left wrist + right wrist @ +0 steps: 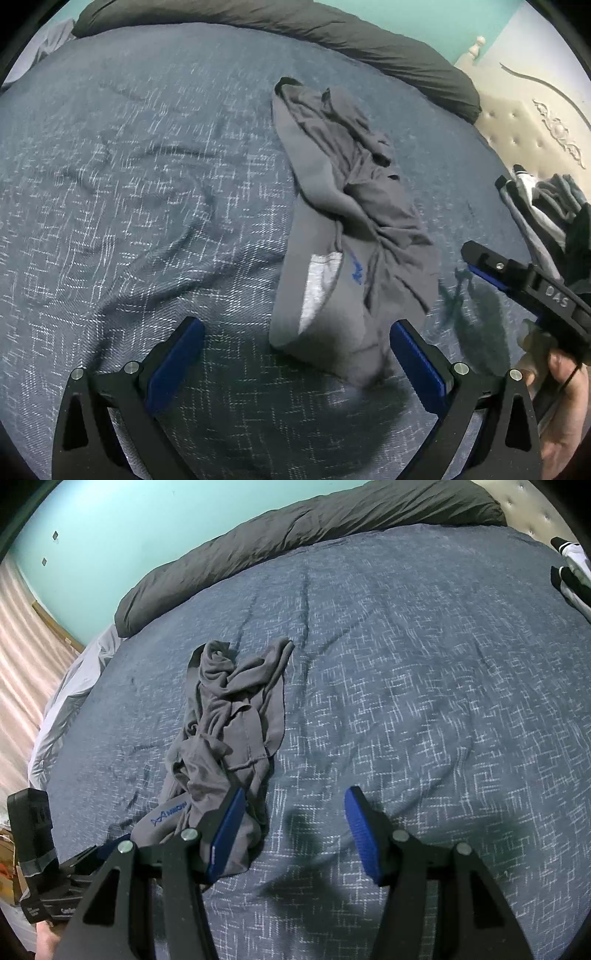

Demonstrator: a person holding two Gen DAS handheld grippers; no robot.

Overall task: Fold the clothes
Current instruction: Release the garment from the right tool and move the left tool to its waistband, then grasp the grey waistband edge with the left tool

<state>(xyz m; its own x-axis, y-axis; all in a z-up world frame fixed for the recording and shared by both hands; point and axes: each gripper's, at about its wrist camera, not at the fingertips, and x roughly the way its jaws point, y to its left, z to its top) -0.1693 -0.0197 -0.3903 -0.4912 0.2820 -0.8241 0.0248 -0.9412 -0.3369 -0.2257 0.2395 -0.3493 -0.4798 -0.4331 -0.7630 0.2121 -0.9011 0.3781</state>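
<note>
Risk first: the grey garment (pixel 351 229) lies crumpled and twisted on the blue bedspread (pixel 147 184), so a pinch taken anywhere but a clean edge would likely catch several layers at once and drag the whole bundle instead of spreading it. The left gripper (pixel 295 354) has its jaws wide apart and holds nothing; the garment's near end, the waistband end, sits between its blue pads without either pad pressing on it. Closing there could bunch the thick band and leave the rest still knotted. The right gripper (pixel 291 830) is also open, jaws about halfway, empty, hovering over bare bedspread just to the right of the garment's near end; its left pad overlaps the cloth in the right wrist view, though whether it touches is hard to say through the fisheye.

The garment itself looks like a pair of grey underpants or shorts with a wide band, a pale label patch and blue lettering near that end. It stretches away from the grippers towards the dark duvet (pixel 295 528) in a ropey, wrinkled strip, unfolded as yet. More clothes (pixel 546 206) lie well apart from it to the right.
</note>
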